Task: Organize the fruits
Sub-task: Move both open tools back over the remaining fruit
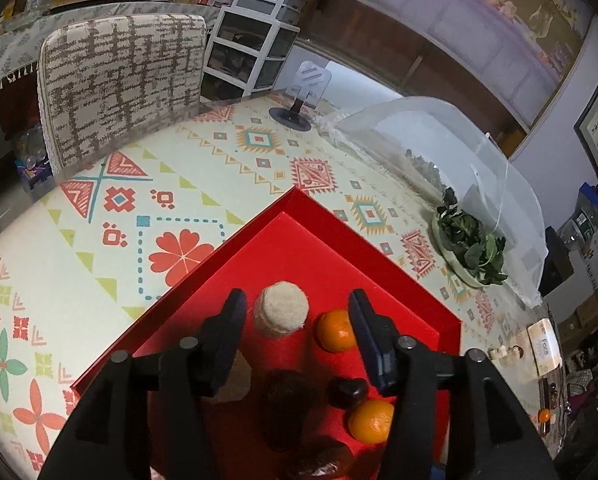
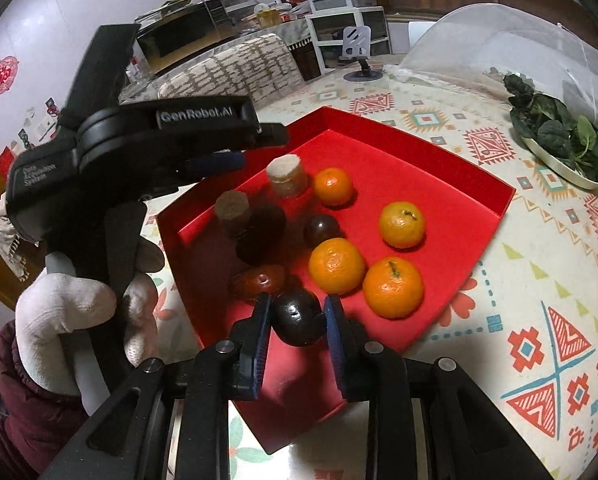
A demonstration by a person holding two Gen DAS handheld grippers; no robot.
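A red tray [image 2: 439, 176] [image 1: 399, 276] holds several oranges [image 2: 393, 286], dark plums [image 2: 321, 229] and two pale round cakes [image 2: 287, 175]. My right gripper [image 2: 297, 318] has its blue pads on either side of a dark plum [image 2: 298, 316] at the tray's near edge, touching it. My left gripper [image 1: 297, 312] is open above the tray, with a pale cake [image 1: 282, 312] and an orange [image 1: 336, 330] between and below its fingers. It also shows in the right wrist view [image 2: 255, 144], held by a gloved hand [image 2: 71, 316] over the tray's left side.
A dish of dark green leaves [image 2: 559, 140] [image 1: 469, 246] sits right of the tray, under a clear mesh cover [image 1: 439, 144]. A phone stand [image 1: 295, 114] and a patterned chair [image 1: 123, 84] are at the table's far edge. A small white box [image 1: 543, 346] lies to the right.
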